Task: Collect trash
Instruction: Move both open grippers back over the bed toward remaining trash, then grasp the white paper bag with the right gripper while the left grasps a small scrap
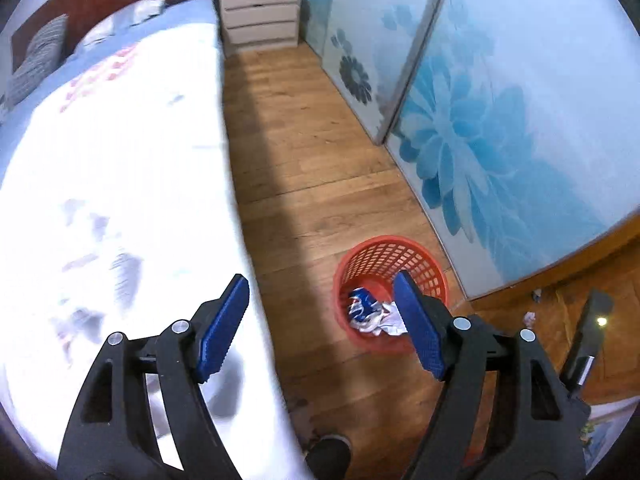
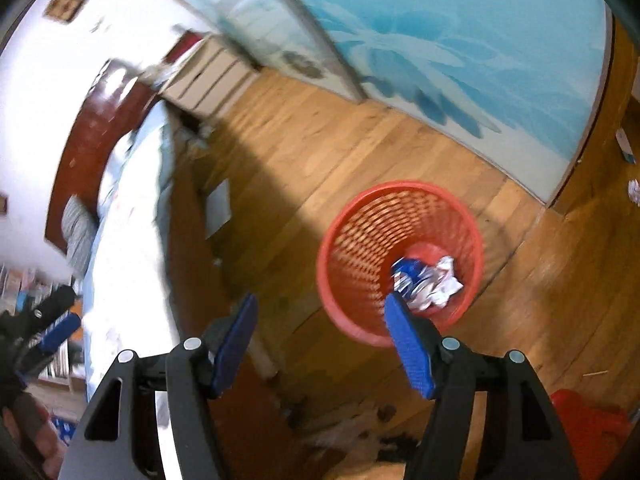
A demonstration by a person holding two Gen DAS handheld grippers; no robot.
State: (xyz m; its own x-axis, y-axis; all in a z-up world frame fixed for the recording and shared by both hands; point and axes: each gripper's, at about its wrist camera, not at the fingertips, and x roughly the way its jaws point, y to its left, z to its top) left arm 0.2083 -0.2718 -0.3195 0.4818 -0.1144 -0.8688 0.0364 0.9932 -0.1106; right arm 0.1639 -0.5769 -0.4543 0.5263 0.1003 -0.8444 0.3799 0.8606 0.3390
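Currently both grippers point down over the wood floor (image 1: pixel 320 152), jaws spread wide, nothing between the blue pads. Left gripper (image 1: pixel 320 320) hangs over the edge of the bed (image 1: pixel 120 160), its right finger overlapping the red basket (image 1: pixel 436 276) in view. Right gripper (image 2: pixel 320 340) sits near the basket (image 2: pixel 360 240) too, one pad crossing its near rim. Crumpled trash (image 1: pixel 372 312), blue and white wrappers and paper, lies at the basket bottom (image 2: pixel 428 280). Basket stands upright on the floor just beside the sliding door with the blue flower print (image 1: pixel 500 140). More scraps (image 1: pixel 530 317) on the floor, right of the basket, well apart. Drawer unit (image 1: pixel 260 12) at the far end beside the bed.
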